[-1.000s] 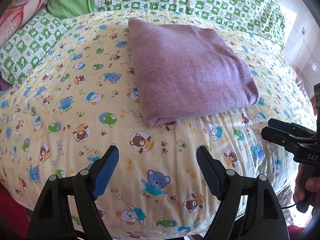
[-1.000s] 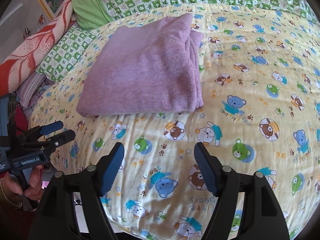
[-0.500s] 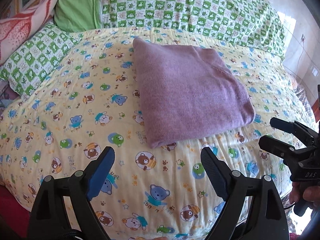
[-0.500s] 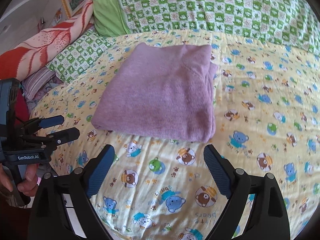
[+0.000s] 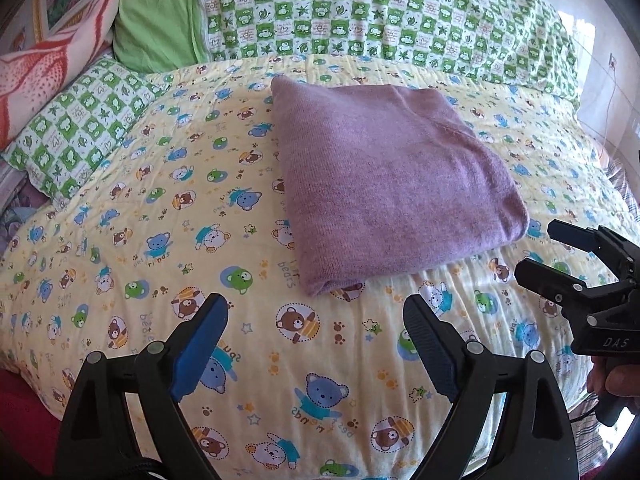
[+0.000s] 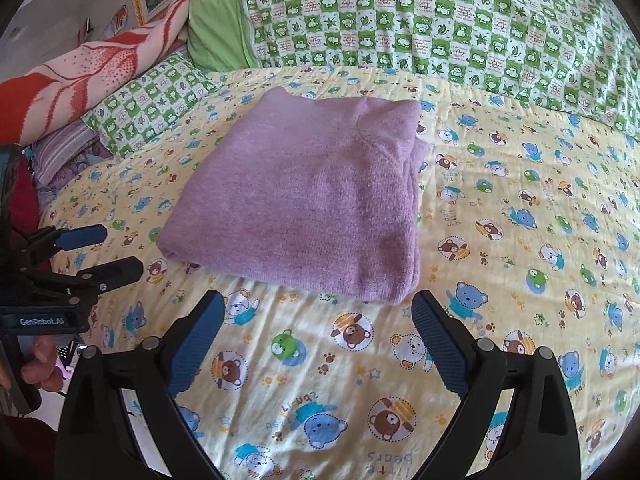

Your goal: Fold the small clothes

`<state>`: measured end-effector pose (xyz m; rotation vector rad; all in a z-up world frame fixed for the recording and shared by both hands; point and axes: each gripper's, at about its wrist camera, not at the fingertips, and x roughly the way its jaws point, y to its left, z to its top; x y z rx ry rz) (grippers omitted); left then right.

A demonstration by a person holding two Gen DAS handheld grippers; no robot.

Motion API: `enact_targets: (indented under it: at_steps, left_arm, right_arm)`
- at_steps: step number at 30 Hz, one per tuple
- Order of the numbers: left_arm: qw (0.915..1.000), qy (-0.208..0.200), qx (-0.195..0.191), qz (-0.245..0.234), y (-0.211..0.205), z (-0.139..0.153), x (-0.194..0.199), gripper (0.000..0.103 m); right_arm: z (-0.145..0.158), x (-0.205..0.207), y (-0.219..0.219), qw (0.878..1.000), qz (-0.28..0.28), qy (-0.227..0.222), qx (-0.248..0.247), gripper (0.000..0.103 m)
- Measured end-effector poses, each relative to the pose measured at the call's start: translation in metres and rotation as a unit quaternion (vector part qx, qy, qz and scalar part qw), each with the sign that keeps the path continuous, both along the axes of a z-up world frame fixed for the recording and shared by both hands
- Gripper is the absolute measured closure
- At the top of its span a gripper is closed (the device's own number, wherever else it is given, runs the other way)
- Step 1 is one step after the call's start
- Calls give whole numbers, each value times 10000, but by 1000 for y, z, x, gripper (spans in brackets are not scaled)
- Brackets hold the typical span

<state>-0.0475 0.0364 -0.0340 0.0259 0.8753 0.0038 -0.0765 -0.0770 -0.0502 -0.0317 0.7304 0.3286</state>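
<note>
Item: purple garment (image 5: 392, 184), knitted, folded into a compact near-square packet. Location: middle of the bed (image 5: 120, 216), on the yellow bear-print quilt, its far edge close to the green checked pillows (image 5: 400, 16), its near edge toward the bed's front edge. Layered edges show along its right side in the right wrist view; a seam runs across the top layer. Lies flat, nothing on it.

Left gripper (image 5: 316, 344): spread wide, nothing between its fingers, hanging over the quilt just short of the packet's near left corner, clear of the cloth.

Right gripper (image 6: 318, 338): jaws opening, nothing between them, over the quilt just short of the packet's near right corner, clear of the cloth. Each gripper also shows at the side of the other's view, held in a hand.

Assessment: the fold looks finished or very nearly so; both tools appear released from the cloth.

Handling note: if one more fold or a tidy-up is meant, take the near corners together, pinching all layers at once, since the loose right-hand edges would likely slip apart. Lift evenly; soft knit sags and drags on the quilt.
</note>
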Motion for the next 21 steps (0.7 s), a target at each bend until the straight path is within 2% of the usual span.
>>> enact_targets:
  at_steps: [8, 21]
  left_arm:
    - [10000, -6, 48, 37, -2, -1, 0, 12]
    - [9999, -18, 167, -5, -7, 1, 0, 11]
  right_arm:
    - [-10, 5, -2, 9998, -16, 147, 97, 8]
    - [-8, 5, -18, 9992, -224, 192, 269, 8]
